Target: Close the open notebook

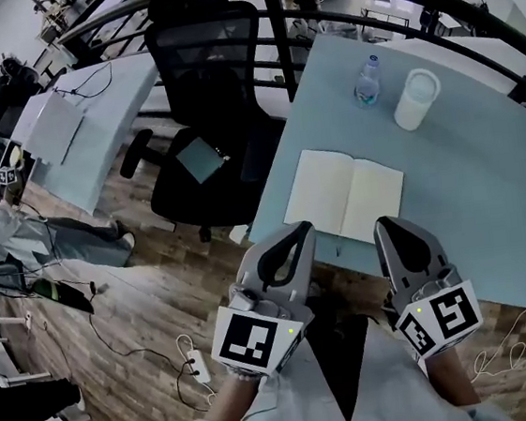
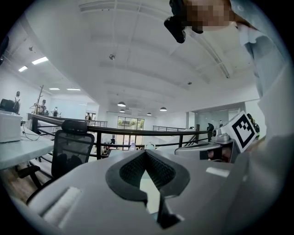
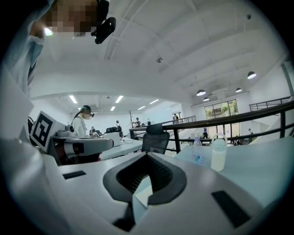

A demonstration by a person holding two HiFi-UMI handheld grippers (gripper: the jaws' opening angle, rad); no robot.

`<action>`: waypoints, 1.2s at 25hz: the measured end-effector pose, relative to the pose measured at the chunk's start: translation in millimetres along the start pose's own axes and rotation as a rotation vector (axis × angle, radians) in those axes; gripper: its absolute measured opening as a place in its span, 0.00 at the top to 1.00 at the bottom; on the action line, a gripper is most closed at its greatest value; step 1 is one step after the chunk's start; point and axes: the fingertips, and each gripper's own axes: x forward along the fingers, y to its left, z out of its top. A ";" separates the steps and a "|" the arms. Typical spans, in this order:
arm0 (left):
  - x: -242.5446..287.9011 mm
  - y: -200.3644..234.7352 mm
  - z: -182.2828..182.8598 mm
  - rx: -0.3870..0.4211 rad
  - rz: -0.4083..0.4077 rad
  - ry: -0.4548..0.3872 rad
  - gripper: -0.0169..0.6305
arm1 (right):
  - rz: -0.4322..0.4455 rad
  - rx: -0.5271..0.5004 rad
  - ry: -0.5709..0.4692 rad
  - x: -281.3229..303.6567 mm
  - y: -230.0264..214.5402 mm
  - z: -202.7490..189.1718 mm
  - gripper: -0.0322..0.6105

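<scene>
While both grippers hover at the near edge of the pale blue table (image 1: 488, 198), the open notebook (image 1: 344, 193) lies flat on it, two blank pages spread, its spine running roughly from 1 o'clock to 7 o'clock in the head view. The left gripper (image 1: 301, 230) sits at about 7 o'clock from the notebook, its tip just beside the near left corner. The right gripper (image 1: 384, 225) sits at about 5 o'clock, its tip by the near right edge. Whether either tip touches the paper cannot be told from above.

In the left gripper view the jaws are closed tip to tip, with nothing clamped between them. Only pale surface shows through the oval gap behind the pads (image 2: 133, 167). The right gripper view shows the same: jaws brought together and empty.

Farther along the table, at about 12 o'clock from the notebook, stands a small clear water bottle (image 1: 368, 80). A white lidded container (image 1: 417, 98) stands just beside it, at about 1 o'clock. Both are well apart from the notebook.

Off the table, at 10 o'clock, a black mesh office chair (image 1: 199, 61) stands on the wooden floor with a flat dark item (image 1: 198, 157) on its seat. At 9 o'clock in the right gripper view, a person (image 3: 82, 123) stands at another desk.
</scene>
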 end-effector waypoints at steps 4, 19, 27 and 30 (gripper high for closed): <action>8.2 2.3 4.1 0.014 -0.078 0.002 0.97 | -0.070 0.015 -0.005 1.6 -1.6 0.9 0.95; 47.1 0.1 1.2 0.082 -0.306 -0.014 0.97 | -0.337 0.168 -0.022 -13.2 -37.5 -21.0 0.95; 52.9 -1.0 -11.2 0.026 -0.343 0.056 0.97 | -0.356 0.332 0.014 -15.0 -41.3 -63.8 0.95; 55.1 -1.0 -15.6 0.043 -0.344 0.049 0.97 | -0.378 0.401 0.031 -19.6 -47.4 -83.3 0.95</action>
